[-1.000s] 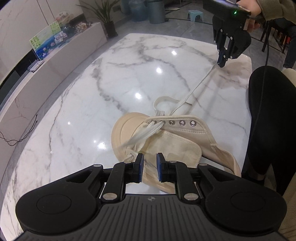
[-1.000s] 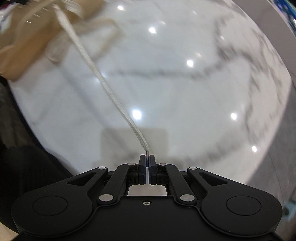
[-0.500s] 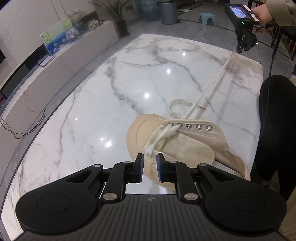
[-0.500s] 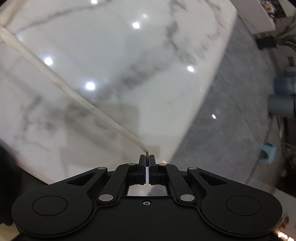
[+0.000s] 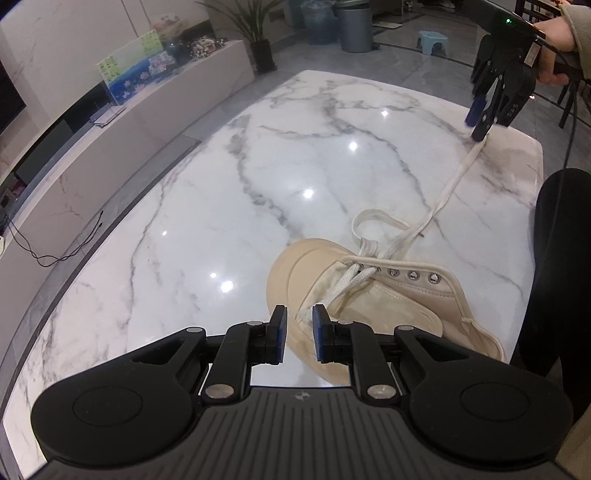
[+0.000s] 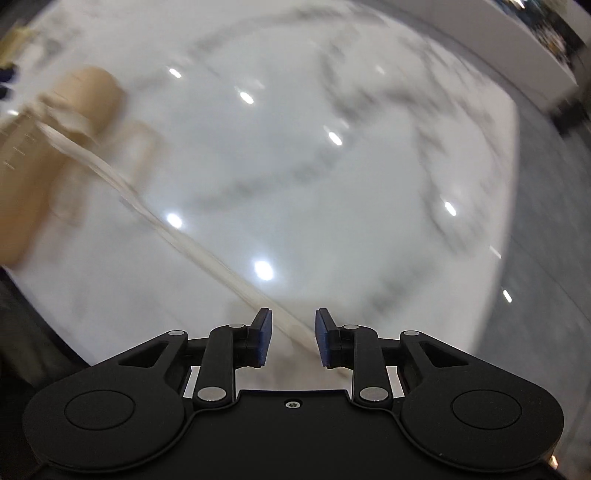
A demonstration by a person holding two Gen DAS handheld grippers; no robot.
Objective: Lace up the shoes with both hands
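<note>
A beige canvas shoe point(image 5: 373, 295) lies on its side on the marble table point(image 5: 258, 192), toe toward the left gripper. A white lace point(image 5: 448, 186) runs from its lower eyelets across the table toward the far right. My left gripper point(image 5: 298, 334) is open, hovering just above the shoe's toe, and holds nothing. My right gripper point(image 6: 291, 338) is open; the lace point(image 6: 207, 258) lies slack on the table, passing under the gap between its fingers. It also shows in the left wrist view point(image 5: 480, 122) over the lace's far end. The right wrist view is motion-blurred.
The table's right edge point(image 5: 535, 192) is near the lace end, with a person's dark-clothed leg point(image 5: 557, 266) beside it. A low white cabinet point(image 5: 122, 122) runs along the left. A bin point(image 5: 354, 26) and a small stool point(image 5: 432, 40) stand on the floor beyond.
My right gripper has opened and let go of the lace, which was taut and now lies slack on the table. It has come down closer to the table. The left gripper stays open.
</note>
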